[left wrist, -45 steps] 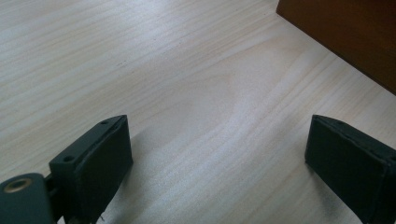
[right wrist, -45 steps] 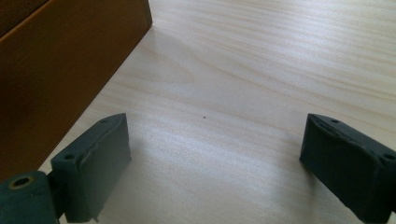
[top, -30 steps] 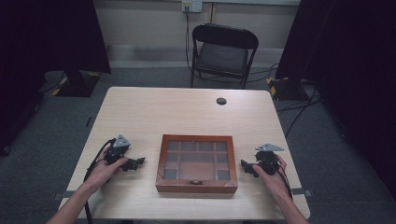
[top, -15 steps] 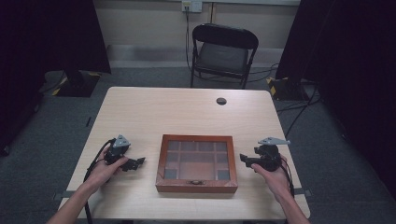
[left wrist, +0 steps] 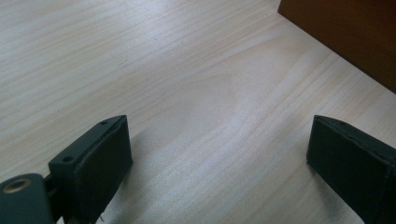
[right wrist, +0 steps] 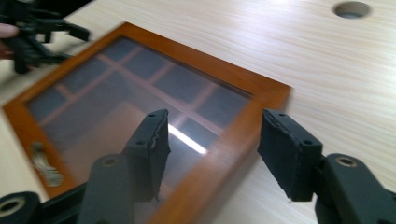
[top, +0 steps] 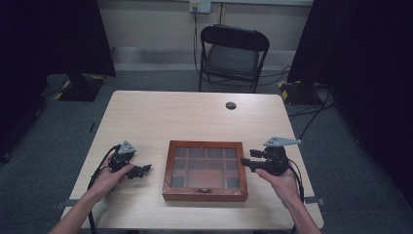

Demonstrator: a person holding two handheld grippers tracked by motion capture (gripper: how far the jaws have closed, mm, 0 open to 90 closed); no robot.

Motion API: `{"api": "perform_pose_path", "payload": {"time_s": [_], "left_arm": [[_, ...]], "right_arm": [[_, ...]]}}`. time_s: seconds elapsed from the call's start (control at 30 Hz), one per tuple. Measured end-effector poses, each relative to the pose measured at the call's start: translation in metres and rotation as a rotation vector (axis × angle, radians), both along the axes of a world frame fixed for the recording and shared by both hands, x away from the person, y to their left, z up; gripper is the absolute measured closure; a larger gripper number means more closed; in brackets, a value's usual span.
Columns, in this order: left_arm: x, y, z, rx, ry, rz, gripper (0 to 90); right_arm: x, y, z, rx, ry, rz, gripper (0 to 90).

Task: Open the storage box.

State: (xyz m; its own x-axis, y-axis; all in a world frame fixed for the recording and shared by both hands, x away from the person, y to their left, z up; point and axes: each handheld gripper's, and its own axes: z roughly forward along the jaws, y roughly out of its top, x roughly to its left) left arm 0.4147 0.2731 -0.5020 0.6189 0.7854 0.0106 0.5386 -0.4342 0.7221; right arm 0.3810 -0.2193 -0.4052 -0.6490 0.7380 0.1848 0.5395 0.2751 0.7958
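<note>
Wooden and glass-lidded, the compartment box [top: 205, 170] lies flat near the front edge of the pale counter [top: 160, 117], between the 2 hands. The right tool [top: 246, 162] hovers just beside the box's right side, above its edge; its jaws have just been closing and stand partly apart, gripping nothing. The left tool [top: 144, 170] rests low on the counter left of the box, jaws wide apart and empty.
</note>
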Motion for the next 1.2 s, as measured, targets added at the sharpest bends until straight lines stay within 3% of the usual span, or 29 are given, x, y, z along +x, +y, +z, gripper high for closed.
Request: {"api": "perform_pose_path", "payload": {"time_s": [0.27,0.6,0.9,1.2], "left_arm": [[0.0,0.0,0.0,0.0,0.0,0.0,5.9],[0.0,0.0,0.0,0.001,0.002,-0.003,5.7],[0.0,0.0,0.0,-0.001,0.002,-0.002,5.7],[0.0,0.0,0.0,0.001,0.002,-0.004,5.6]], "right_arm": [[-0.003,0.026,0.017,0.038,-0.001,0.103,46.7],[-0.01,0.07,0.026,0.026,0.018,0.252,56.8],[-0.022,0.102,0.015,-0.004,0.053,0.363,65.7],[-0.032,0.118,-0.01,-0.051,0.102,0.469,74.1]]}}
